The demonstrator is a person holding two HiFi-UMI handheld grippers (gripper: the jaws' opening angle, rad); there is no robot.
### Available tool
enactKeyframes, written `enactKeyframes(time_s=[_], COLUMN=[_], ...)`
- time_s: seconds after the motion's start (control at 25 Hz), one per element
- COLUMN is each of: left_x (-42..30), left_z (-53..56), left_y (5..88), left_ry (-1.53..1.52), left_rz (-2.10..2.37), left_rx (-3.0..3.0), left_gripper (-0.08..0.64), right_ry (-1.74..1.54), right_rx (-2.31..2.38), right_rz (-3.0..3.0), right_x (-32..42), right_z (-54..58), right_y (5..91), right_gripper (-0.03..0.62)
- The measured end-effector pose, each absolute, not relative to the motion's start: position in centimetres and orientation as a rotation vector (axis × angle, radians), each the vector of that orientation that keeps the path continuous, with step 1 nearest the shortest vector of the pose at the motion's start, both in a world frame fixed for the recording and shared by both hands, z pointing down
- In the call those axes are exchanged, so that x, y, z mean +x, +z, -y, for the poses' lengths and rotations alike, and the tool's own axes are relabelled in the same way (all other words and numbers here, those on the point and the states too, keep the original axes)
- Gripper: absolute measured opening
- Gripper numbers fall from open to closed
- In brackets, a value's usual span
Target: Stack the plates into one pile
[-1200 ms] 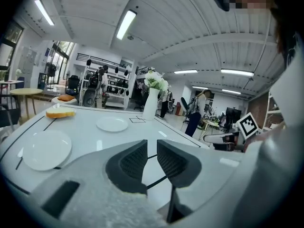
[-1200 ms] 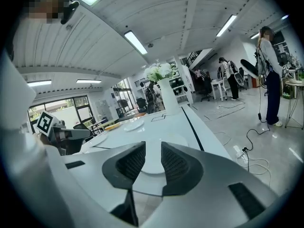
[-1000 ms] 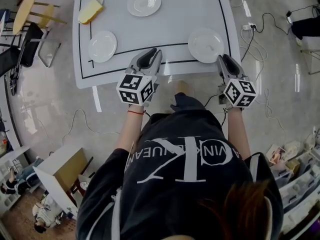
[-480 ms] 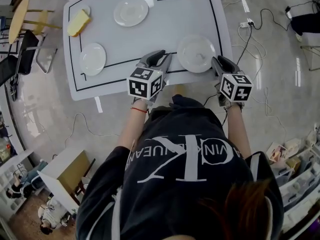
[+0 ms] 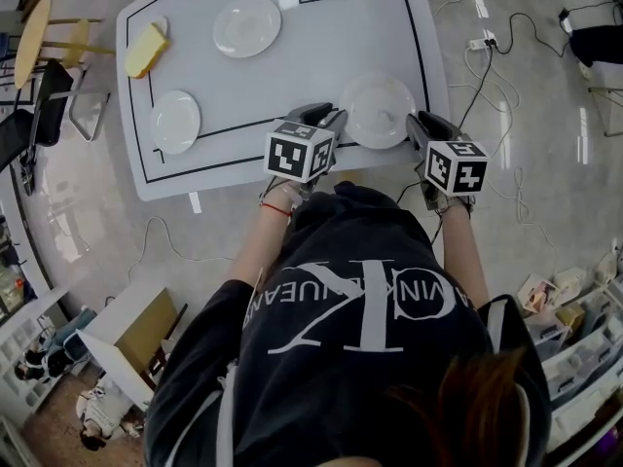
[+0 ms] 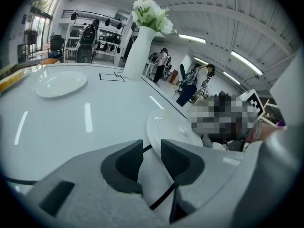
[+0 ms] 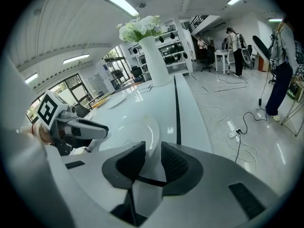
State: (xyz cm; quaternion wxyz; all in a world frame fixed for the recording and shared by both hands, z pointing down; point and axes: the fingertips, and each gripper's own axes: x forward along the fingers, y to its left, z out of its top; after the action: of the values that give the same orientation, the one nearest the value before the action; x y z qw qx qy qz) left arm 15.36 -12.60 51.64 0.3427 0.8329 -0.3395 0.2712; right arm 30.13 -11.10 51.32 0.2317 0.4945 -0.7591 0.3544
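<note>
Head view: a white desk marked with a black outline carries three plates. The far plate and the left plate lie well apart, and a yellow block sits near the desk's far left corner. The near plate lies by the front edge, across the black line and between the two tools. The left hand-held gripper points at the near plate's left rim from just beside it. The right hand-held gripper reaches the plate's right rim.

Left gripper view: the jaws of the left hand-held gripper stand a narrow gap apart. Only bare desk and the black line show between them. The near plate begins just ahead of the right jaw's tip, outside the gap. Farther off, the far plate lies flat, and a white vase of white flowers stands behind it.

Right gripper view: the jaws of the right hand-held gripper are also narrowly apart. The rim of the near plate runs into the gap, though whether the pads press on it cannot be told. The plate lies flat on the desk. Across the plate sits the left hand-held gripper. The vase stands beyond, and a cable trails over the floor to the right.
</note>
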Motion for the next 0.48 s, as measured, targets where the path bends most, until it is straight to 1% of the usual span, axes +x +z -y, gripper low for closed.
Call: enactKeyframes(time_s=[0.4,0.48], left_x=[16.7,16.7], left_z=[13.0,13.0], left_y=[52.0,52.0], left_ry=[0.756,0.749], left_rz=[0.851,0.860], left_rx=[2.130,2.120], left_gripper=[0.115,0.109], right_ry=[1.012,1.018], right_rx=[1.298,1.283], right_rz=[2.083,2.087], right_x=[29.7,29.6], right_z=[11.3,11.3], right_y=[51.5,51.5], right_gripper=[0.103,0.092])
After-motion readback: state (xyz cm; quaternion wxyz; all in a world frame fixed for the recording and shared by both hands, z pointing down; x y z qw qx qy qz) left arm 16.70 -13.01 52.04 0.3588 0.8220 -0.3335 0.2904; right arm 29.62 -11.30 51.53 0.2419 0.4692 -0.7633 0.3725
